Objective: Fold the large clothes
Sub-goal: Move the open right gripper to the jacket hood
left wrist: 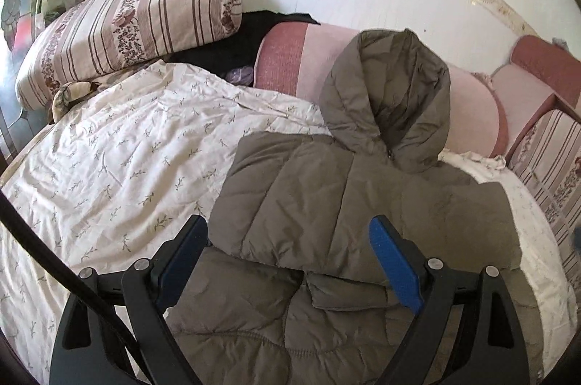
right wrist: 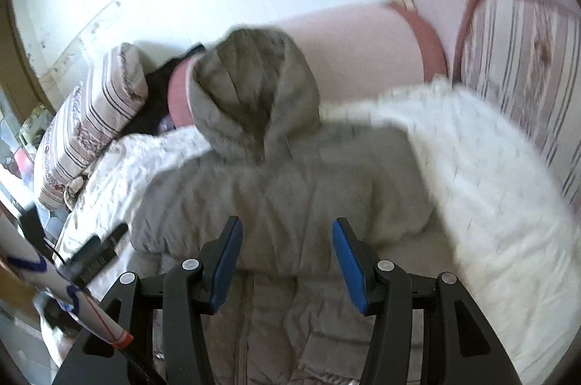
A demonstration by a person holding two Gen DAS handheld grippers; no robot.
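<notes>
An olive-grey hooded puffer jacket (left wrist: 326,203) lies flat on the white sprigged quilt (left wrist: 109,167), its hood (left wrist: 392,94) pointing toward the wall. A padded layer is folded across its upper part, ending in an edge above a pocket flap (left wrist: 345,292). My left gripper (left wrist: 287,221) hovers open and wide over the jacket's lower left, nothing between its blue pads. The right wrist view is blurred. There my right gripper (right wrist: 287,221) stands open about halfway above the middle of the jacket (right wrist: 290,181), with its pads touching nothing.
A striped floral pillow (left wrist: 127,25) and a black garment (left wrist: 232,40) lie at the far left. A pink rolled blanket (left wrist: 301,58) runs along the white tiled wall. A striped cushion (left wrist: 552,160) borders the right side. A white sleeve (right wrist: 54,279) shows low left.
</notes>
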